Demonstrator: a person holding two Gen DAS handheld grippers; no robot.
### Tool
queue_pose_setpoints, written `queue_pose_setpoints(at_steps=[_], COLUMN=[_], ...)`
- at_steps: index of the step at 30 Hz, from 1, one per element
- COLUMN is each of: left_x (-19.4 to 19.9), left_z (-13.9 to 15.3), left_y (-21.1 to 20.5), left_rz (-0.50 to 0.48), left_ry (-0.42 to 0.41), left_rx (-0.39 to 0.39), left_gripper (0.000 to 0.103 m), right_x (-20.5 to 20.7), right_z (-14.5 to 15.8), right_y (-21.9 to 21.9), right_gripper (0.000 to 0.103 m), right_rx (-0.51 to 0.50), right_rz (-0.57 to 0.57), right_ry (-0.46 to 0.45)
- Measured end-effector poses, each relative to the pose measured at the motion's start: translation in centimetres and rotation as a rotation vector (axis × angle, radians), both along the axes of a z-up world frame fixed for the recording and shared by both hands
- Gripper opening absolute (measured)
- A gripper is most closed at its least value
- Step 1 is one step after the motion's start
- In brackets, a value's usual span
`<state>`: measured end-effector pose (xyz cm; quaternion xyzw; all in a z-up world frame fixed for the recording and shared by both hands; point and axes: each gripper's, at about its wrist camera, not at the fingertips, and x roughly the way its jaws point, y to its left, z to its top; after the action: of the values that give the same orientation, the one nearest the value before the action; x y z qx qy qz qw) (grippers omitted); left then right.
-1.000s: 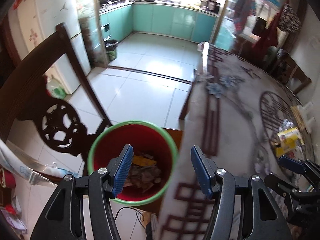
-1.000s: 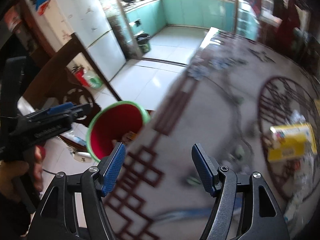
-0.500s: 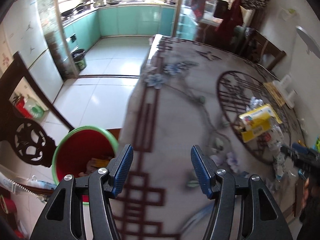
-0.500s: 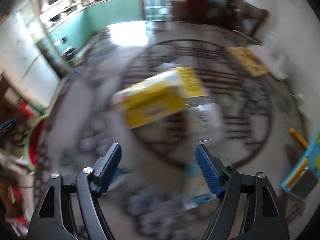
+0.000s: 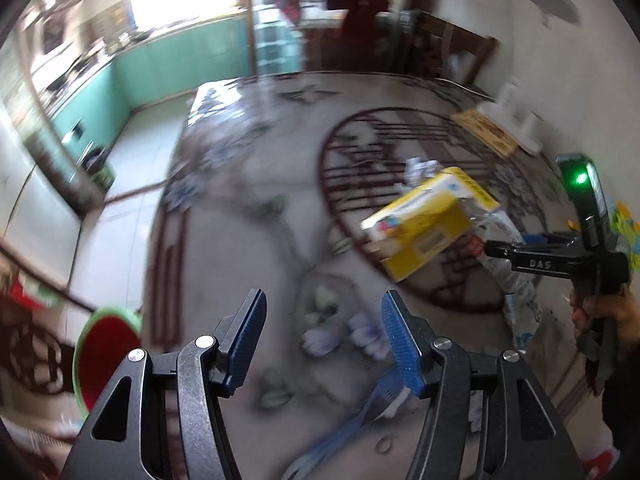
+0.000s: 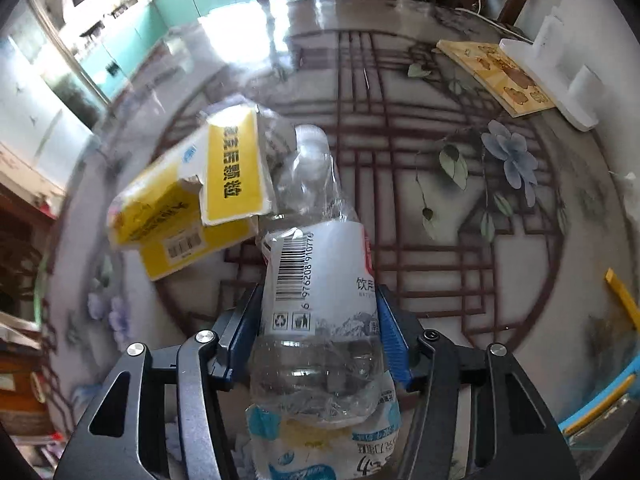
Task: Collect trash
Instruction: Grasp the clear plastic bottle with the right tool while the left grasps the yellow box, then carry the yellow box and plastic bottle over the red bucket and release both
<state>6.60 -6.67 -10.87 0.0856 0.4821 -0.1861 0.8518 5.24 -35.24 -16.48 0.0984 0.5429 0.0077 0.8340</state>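
- Closing around the clear plastic bottle [image 6: 320,280] at lower centre, the right gripper [image 6: 318,336] now has trash between its jaws, unlike a second ago.
- The left gripper [image 5: 324,340] hangs half-open and empty; the red bin [image 5: 106,352], formerly central, sits lower left.

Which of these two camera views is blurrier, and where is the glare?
Left wrist view: smeared throughout, yellow box soft, only the left gripper crisp. Right wrist view: sharper, the bottle barcode readable; window glare whitens the far tabletop.
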Motion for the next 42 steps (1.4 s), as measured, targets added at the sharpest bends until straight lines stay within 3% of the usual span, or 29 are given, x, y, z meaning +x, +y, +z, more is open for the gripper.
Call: queue_pose_setpoints(at_steps=[2,6,8,12,20,24,26,30,33,36,42], left_x=[1.0,4.3,6.4,9.0,9.9,8.8,8.4,7.8,6.5,4.8,1.7], left_z=[-0.1,-1.2,-2.6,-6.3,-7.6,-9.7,-10.4,-9.3,-7.5,-4.8,-0.2], left_y=[-1.6,-5.5,-7.8,-11.7,-14.3,-15.0,-15.0,-13.5,-11.8,-9.5,-5.4], left_rz=[-0.063,-0.192,-0.278,-0.46,-0.709,-0.806,-0.796,-0.691,-0.601,-0.451,-0.242], left_ry=[-0.006,-0.006,0.035,0.134,0.274,0.343,0.344,0.31,0.247,0.182,0.105], left_rx=[-0.002,-0.002,0.003,0.1,0.098,0.212,0.238,0.117,0.043,-0.034,-0.098], left_gripper=[0.059,0.059,0.059,0.059,0.063,0.067,0.067,0.043,0.041,0.04,0.04], right_x=[-1.1,-3.0,-3.9,-4.6,-5.0,-4.8,-4.7,-4.7,-4.6,-4.6,-4.7], right_z=[1.4,3.9,4.5,4.5,3.6,3.4,3.6,4.3,5.0,5.8,7.8], right_y=[-0.8,-2.0,-2.6,-3.8,-5.0,-4.9,-4.6,-4.0,-3.3,-2.3,0.2], right_gripper=[0.054,0.054,0.054,0.054,0.055,0.055,0.055,0.055,0.055,0.055,0.055], right_rx=[0.062,0.082,0.092,0.126,0.179,0.201,0.203,0.192,0.186,0.172,0.127], right_rz=[-0.007,-0.025,-0.041,-0.074,-0.128,-0.131,-0.129,-0.119,-0.115,-0.11,-0.101], right_ry=[-0.047,-0.11,-0.122,-0.106,-0.077,-0.073,-0.078,-0.092,-0.104,-0.126,-0.19])
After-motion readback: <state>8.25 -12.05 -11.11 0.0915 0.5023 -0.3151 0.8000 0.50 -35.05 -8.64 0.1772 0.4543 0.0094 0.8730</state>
